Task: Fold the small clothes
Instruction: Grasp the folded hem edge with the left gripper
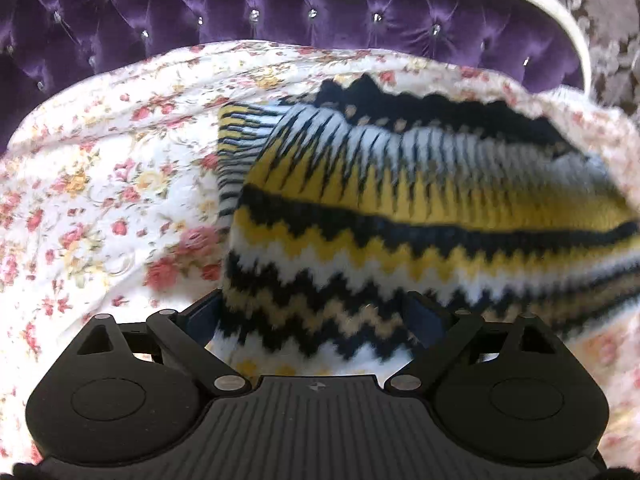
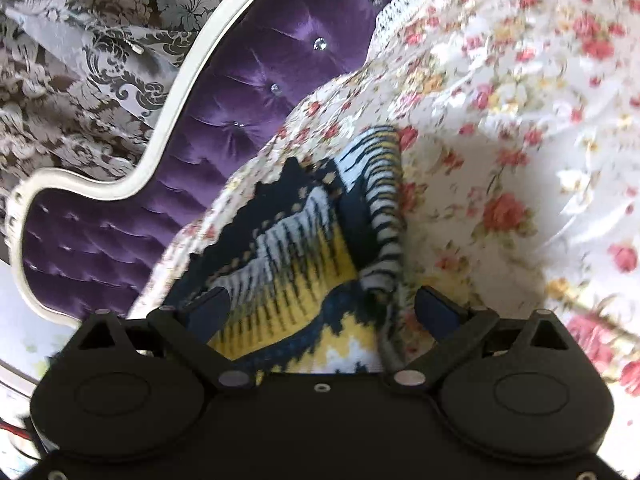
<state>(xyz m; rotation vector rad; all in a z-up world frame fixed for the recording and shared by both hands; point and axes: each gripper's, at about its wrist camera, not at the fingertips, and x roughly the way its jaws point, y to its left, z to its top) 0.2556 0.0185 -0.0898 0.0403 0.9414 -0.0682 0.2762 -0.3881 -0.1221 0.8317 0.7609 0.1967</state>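
Both pairs of my fingers stand wide apart, clamped on nothing. My left gripper (image 1: 316,312) straddles the near end of the zigzag knit garment (image 1: 400,216); the knit lies between the blue pads and covers part of them, but I cannot see either pad pressing it. My right gripper (image 2: 320,312) is the same: its blue pads sit on either side of a bunched, raised fold of the same knit (image 2: 304,248), with a clear gap on the right pad's side.

That garment, striped in navy, yellow and white chevrons, lies rumpled on the floral bedspread (image 1: 100,184), with one ribbed edge sticking out to the left in the left wrist view. Beyond the bedspread rises the tufted purple headboard (image 1: 280,12) with its white frame (image 2: 132,176), and damask-patterned wallpaper (image 2: 80,60) behind that.

I judge the fold is only half shaped: the knit is heaped, not flat. If I close now, the thick loose pile could let me pinch several layers at once, or catch the bedspread beneath along with it, and lifting would drag the cover up. The right view is blurred, so my aim there is uncertain; a grab on the hump rather than an edge would leave a crooked fold.
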